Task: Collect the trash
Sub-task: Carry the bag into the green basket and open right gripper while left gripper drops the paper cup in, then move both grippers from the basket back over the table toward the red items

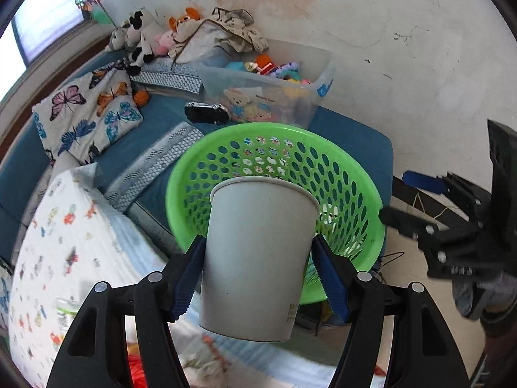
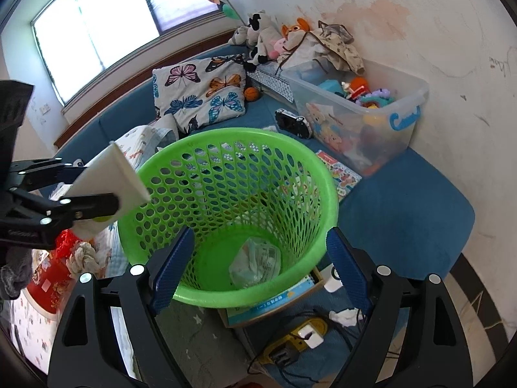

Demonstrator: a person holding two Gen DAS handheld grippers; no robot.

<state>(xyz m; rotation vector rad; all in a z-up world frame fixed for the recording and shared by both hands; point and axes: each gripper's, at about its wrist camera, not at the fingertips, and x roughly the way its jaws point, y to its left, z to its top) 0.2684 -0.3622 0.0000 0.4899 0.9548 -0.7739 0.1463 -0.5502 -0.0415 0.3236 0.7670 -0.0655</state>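
Both blue pads of my left claw (image 1: 258, 278) clench the paper cup (image 1: 258, 255) beside the green basket (image 2: 226, 207); my right claw (image 2: 258, 271) straddles its rim, released.

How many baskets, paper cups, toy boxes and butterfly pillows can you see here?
green basket: 1
paper cup: 1
clear toy box: 1
butterfly pillow: 1
Total: 4
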